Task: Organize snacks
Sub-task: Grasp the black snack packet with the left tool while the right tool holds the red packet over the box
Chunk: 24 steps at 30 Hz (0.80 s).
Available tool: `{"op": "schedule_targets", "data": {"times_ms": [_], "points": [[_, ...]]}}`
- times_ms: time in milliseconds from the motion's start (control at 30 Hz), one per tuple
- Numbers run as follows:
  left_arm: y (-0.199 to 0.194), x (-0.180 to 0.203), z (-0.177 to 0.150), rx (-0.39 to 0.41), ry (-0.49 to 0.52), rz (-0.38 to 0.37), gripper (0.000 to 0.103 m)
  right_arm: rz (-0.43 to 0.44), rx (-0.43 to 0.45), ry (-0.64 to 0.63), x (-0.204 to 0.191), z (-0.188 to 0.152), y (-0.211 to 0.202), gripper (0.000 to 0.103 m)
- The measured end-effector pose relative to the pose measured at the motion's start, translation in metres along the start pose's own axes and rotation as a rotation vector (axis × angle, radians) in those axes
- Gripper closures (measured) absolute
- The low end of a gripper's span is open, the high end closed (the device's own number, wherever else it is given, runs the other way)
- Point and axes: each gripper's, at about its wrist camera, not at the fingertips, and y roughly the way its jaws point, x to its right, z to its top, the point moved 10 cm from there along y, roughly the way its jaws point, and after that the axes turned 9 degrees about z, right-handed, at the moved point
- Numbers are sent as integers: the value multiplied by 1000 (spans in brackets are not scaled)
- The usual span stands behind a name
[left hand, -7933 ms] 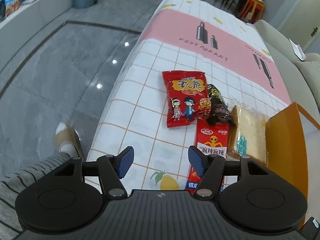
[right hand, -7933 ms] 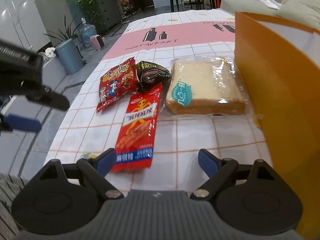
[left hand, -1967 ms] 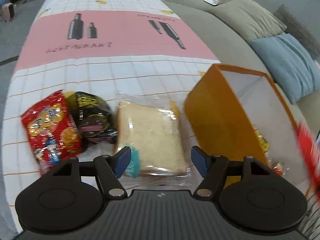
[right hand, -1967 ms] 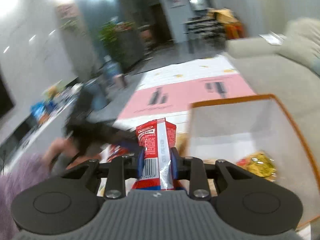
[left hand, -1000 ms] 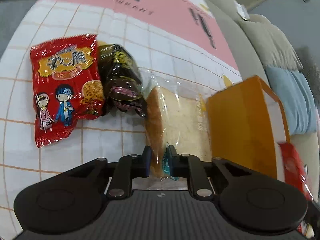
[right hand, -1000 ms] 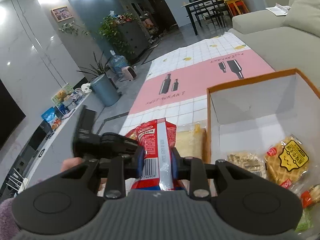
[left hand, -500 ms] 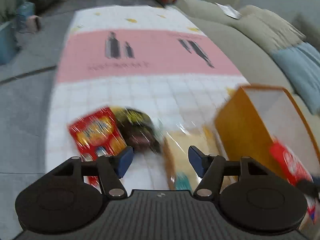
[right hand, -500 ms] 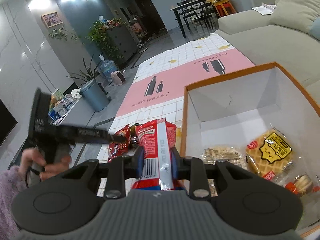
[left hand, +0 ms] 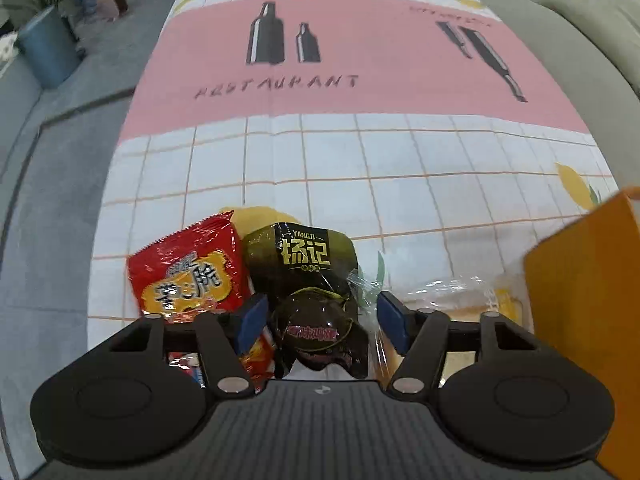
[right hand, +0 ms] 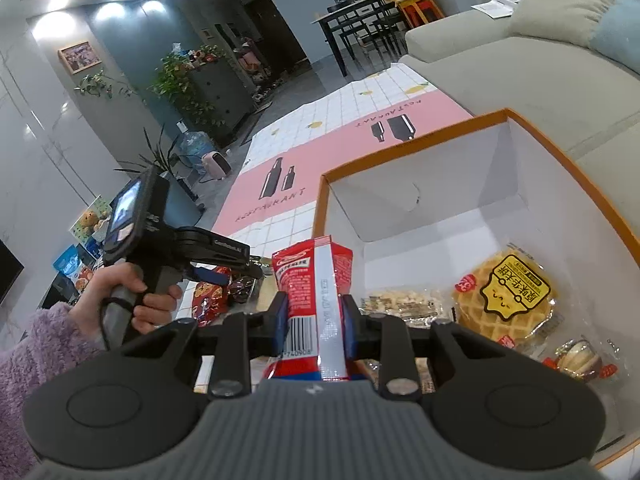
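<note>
Box (right hand: 404, 152) at two o'clock holds several snacks; your right gripper (right hand: 314, 320) clamps the red packet (right hand: 312, 280), your left gripper (left hand: 318, 320), jaws just opened wide, straddles the dark pouch (left hand: 308, 272); three remain.

Glossy crinkled plastic wrapper on red snack packet (left hand: 188, 276) and dark packet (left hand: 306, 276) catching light. Clear film shining over bread (left hand: 460, 300). Printed tablecloth (left hand: 340, 152) lying matt, creased. Orange box (right hand: 440, 220) showing smooth matt card, white inside. Right gripper (right hand: 314, 320) wearing matt black plastic; fuzzy purple sleeve (right hand: 36, 356) looking soft.
</note>
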Motion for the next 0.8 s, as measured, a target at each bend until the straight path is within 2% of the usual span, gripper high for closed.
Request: {"op": "schedule_targets", "data": {"times_ms": [67, 167, 333, 400, 533, 600, 633, 667, 733, 800], "points": [[3, 0, 0, -16, -5, -21, 24, -2, 1, 6, 0, -1, 1, 77], [7, -2, 2, -38, -6, -21, 15, 11, 2, 13, -1, 0, 2, 78], [23, -17, -4, -214, -202, -79, 4, 16, -2, 12, -5, 0, 2, 77], [25, -18, -5, -217, -189, -71, 0, 13, -3, 14, -4, -1, 1, 77], [24, -11, -1, -163, -88, 15, 0, 8, -5, 23, -2, -1, 0, 77], [25, -11, 0, -165, -85, 34, 0, 6, -3, 26, -3, -2, -2, 77], [25, -9, 1, -168, -92, 17, 5, 7, -2, 27, -4, -2, -2, 77], [24, -6, 2, -174, -108, -24, 23, 7, 0, 28, -5, -2, -3, 77], [20, -4, 3, -187, -118, -22, 30, 6, 3, 26, -6, -1, -4, 77], [16, 1, 6, -161, -88, -20, 40, 1, 10, 23, -5, 0, -5, 77]]}}
